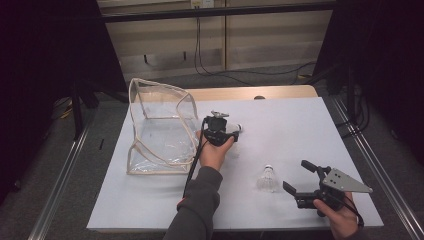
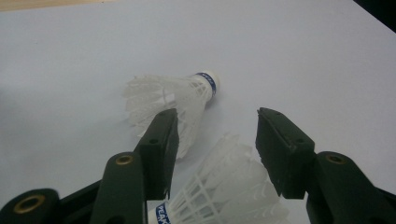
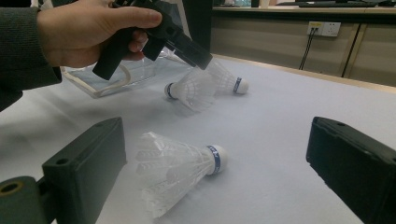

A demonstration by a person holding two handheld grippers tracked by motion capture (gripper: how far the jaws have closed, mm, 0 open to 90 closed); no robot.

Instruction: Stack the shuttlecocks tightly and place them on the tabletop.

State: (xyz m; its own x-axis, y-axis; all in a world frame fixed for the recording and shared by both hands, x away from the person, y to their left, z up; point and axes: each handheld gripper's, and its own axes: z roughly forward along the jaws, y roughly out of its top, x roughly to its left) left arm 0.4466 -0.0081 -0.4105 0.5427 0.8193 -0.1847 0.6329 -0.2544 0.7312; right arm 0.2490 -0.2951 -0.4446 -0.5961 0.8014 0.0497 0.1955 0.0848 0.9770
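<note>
Two white feather shuttlecocks lie on the white table sheet (image 1: 295,125) under my left gripper (image 2: 217,114). The farther shuttlecock (image 2: 173,95) rests on its side with its cork pointing away. The nearer shuttlecock (image 2: 229,186) has its feather skirt between my jaws, which stand apart and do not press on it. In the right gripper view the left gripper (image 3: 198,56) hovers over this pair (image 3: 191,91). A third shuttlecock (image 3: 177,168) lies on its side ahead of my open right gripper (image 3: 217,128), and it shows near the front right (image 1: 267,179).
A clear plastic zip bag (image 1: 160,125) stands open at the table's left, right beside the left hand. The right gripper (image 1: 296,175) is close to the table's front edge. Cables and a wall run behind the far edge.
</note>
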